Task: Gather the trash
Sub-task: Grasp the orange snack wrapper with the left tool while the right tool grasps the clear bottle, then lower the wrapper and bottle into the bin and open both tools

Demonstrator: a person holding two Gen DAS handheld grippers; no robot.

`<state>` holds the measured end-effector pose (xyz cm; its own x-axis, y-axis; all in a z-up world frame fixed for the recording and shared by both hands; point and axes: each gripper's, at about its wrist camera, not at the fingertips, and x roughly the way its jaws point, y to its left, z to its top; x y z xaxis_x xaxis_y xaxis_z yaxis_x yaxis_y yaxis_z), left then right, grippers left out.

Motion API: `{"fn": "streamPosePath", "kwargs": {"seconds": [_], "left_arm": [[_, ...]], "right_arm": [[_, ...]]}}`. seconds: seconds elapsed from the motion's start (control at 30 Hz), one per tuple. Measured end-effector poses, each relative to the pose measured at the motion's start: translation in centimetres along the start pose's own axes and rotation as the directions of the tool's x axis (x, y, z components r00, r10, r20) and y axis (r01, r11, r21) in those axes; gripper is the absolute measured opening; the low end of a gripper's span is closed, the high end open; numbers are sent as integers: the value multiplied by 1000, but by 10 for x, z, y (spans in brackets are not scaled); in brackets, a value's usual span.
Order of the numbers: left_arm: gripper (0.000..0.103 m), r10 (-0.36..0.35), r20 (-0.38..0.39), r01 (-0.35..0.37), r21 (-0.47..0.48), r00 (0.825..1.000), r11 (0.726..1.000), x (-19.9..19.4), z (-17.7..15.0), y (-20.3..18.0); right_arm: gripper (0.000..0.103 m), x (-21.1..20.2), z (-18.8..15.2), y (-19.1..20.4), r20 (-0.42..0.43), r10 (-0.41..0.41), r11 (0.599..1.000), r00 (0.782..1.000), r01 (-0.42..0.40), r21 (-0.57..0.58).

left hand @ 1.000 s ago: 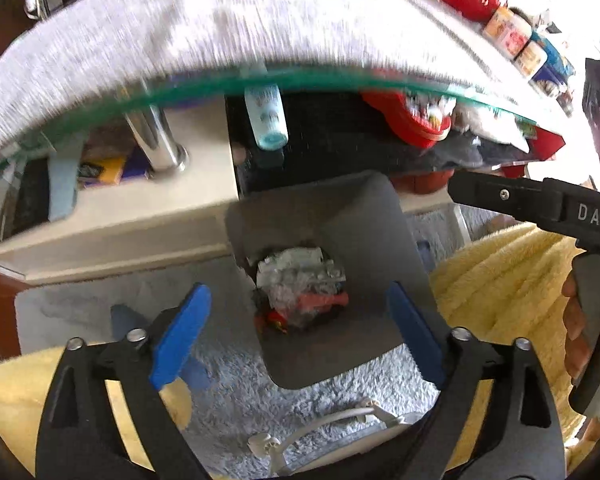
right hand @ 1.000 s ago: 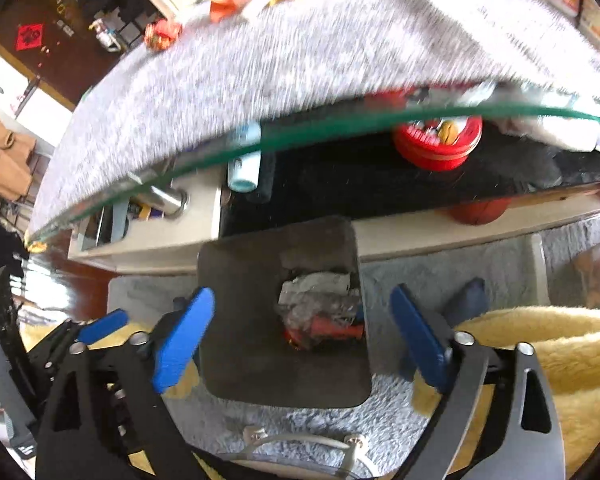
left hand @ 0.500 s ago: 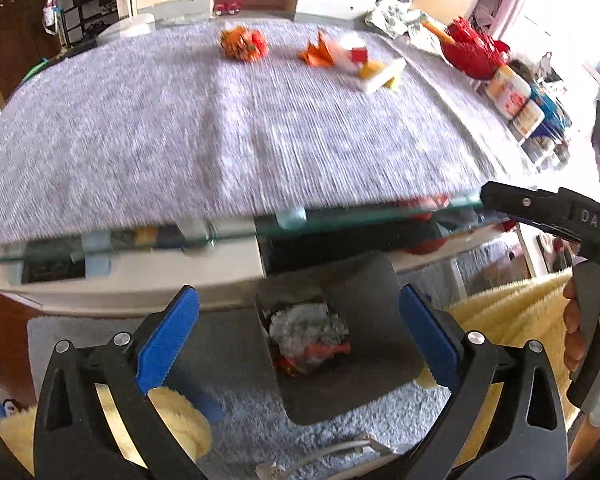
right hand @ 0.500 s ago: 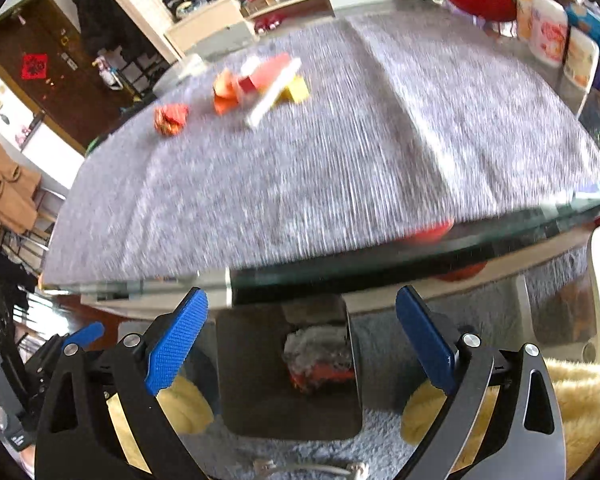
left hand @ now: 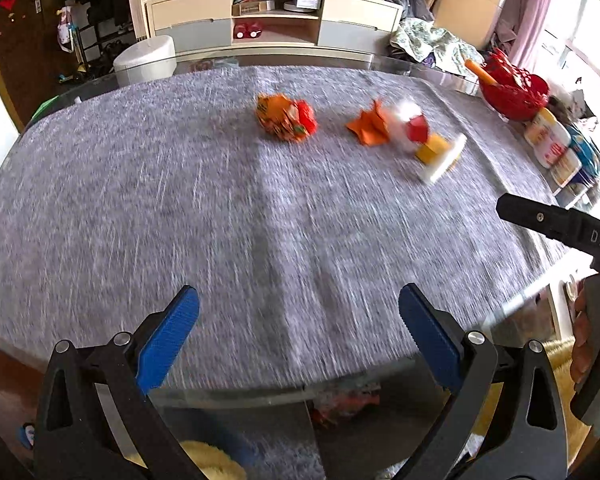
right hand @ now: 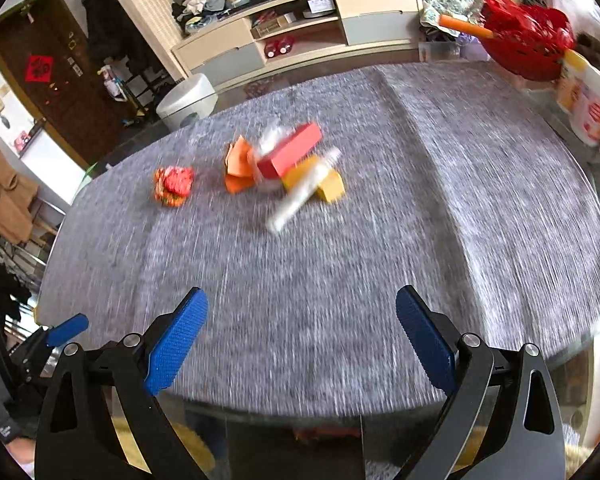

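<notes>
Both grippers have risen from the bin under the glass to look down across the grey table cloth (left hand: 180, 208). Left gripper (left hand: 298, 332) and right gripper (right hand: 300, 332) hover over its near edge, side by side, jaws wide and empty. Far off lie a crumpled orange wrapper (left hand: 286, 118), then the red box (right hand: 290, 152) pile to its right.

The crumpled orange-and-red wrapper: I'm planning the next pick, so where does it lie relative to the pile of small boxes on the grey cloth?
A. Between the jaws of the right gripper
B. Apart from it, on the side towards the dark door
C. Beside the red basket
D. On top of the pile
B: the crumpled wrapper lies alone on the grey cloth, with bare cloth separating it from the pile of boxes.
</notes>
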<state>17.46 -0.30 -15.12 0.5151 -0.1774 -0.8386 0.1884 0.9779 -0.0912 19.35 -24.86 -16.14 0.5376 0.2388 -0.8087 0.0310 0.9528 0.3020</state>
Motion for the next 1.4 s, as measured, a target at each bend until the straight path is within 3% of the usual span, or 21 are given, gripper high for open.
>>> {"fn": "streamPosePath", "kwargs": {"seconds": [0.1, 0.2, 0.43, 0.8, 0.97, 1.0, 1.07, 1.13, 1.2, 1.4], "left_arm": [[95, 13, 3, -13, -2, 1000, 1000, 8, 16, 5], [95, 30, 10, -30, -2, 1000, 1000, 16, 33, 10], [94, 31, 46, -32, 21, 998, 999, 29, 65, 10], [83, -8, 20, 7, 8, 1000, 1000, 80, 109, 13], [76, -17, 17, 17, 0, 1000, 1000, 99, 122, 16], [75, -19, 18, 19, 0, 1000, 1000, 102, 124, 15], [68, -29, 18, 29, -2, 999, 1000, 106, 126, 15], [51, -44, 10, 44, -7, 999, 999, 112, 128, 15], [49, -48, 9, 48, -4, 999, 999, 113, 129, 16], [45, -49, 22, 49, 18, 999, 999, 105, 125, 13]], "right_arm": [[92, 11, 10, 3, 5, 5, 1000, 1000, -5, -7], [75, 26, 20, 6, -8, 30, 1000, 1000, -30, -7], [49, 55, 29, 8, -49, 52, 999, 997, -52, -3], [47, 68, 39, 6, -50, 61, 998, 997, -62, -8], [36, 69, 40, 5, -49, 52, 998, 997, -53, -21], [30, 69, 40, 5, -51, 51, 998, 997, -52, -23], [23, 70, 40, 5, -53, 45, 998, 998, -47, -31], [19, 69, 40, 6, -53, 42, 998, 998, -44, -39], [15, 66, 40, 7, -50, 40, 998, 998, -43, -48], [15, 56, 38, 9, -33, 50, 997, 998, -51, -59]]}}
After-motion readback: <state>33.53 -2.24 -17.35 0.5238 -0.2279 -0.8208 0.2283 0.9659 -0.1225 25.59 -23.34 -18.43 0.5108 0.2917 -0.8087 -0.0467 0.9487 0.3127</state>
